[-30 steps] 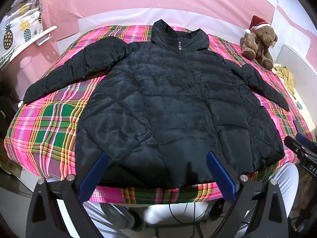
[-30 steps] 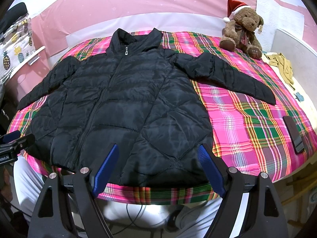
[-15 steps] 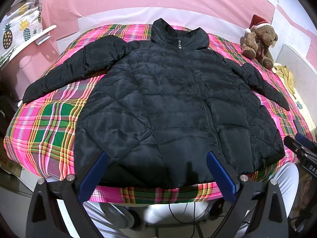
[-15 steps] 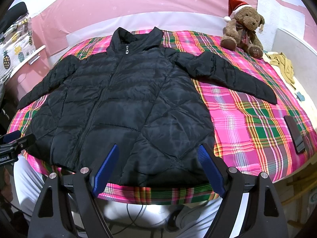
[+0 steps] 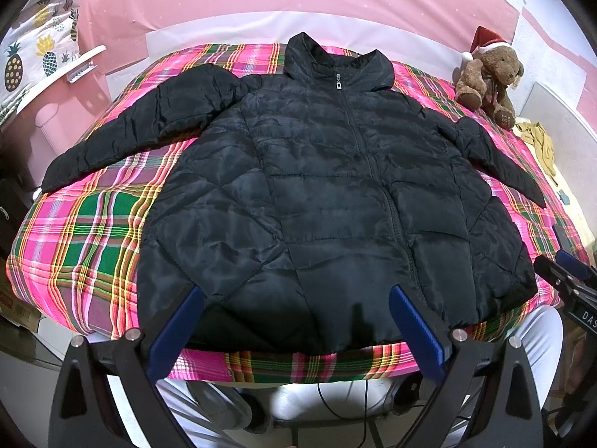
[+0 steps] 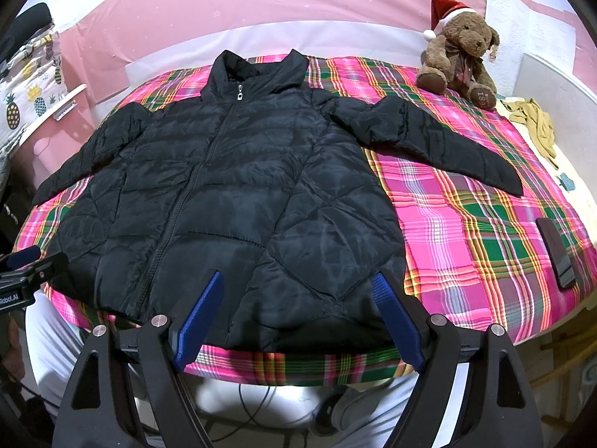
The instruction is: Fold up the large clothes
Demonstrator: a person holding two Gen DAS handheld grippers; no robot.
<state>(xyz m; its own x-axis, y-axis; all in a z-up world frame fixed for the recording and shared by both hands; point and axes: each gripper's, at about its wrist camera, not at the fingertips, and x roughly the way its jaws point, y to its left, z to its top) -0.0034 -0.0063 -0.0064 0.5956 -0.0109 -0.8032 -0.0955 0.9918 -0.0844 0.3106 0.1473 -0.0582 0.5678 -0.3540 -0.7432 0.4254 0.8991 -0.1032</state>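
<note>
Currently, from the left wrist view: a black quilted puffer jacket (image 5: 321, 201) lies face-up and spread flat on the plaid-covered table (image 5: 82, 246), zipped to a stand-up collar at the far end, hem at the near edge. Both sleeves are extended outward — the one on the view's left angled toward the table edge, the other toward the far right. Fabric shows diamond and horizontal stitching, with light creasing. The left gripper (image 5: 294, 321) hangs over the near hem, blue pads spread wide, grasping nothing. The covering is pink, green and yellow check. A teddy bear (image 5: 488, 78) in a red Santa hat sits at the far right corner, apart from the jacket. Behind stands a pink wall (image 5: 298, 0); a pineapple-print cloth (image 5: 33, 52) hangs at left. White trousers (image 5: 533, 339) of the person show below the table edge.

Right wrist view: the jacket (image 6: 231, 201) occupies the left and centre of the table (image 6: 466, 231); one sleeve stretches across bare plaid to the right. The right gripper (image 6: 298, 317) hovers at the hem — released, pads well apart, nothing between them. A dark phone (image 6: 556, 254) lies near the right edge, well apart from the jacket. The bear (image 6: 459, 52) sits beyond the sleeve. A yellow cloth (image 6: 533, 123) lies crumpled at far right.
</note>
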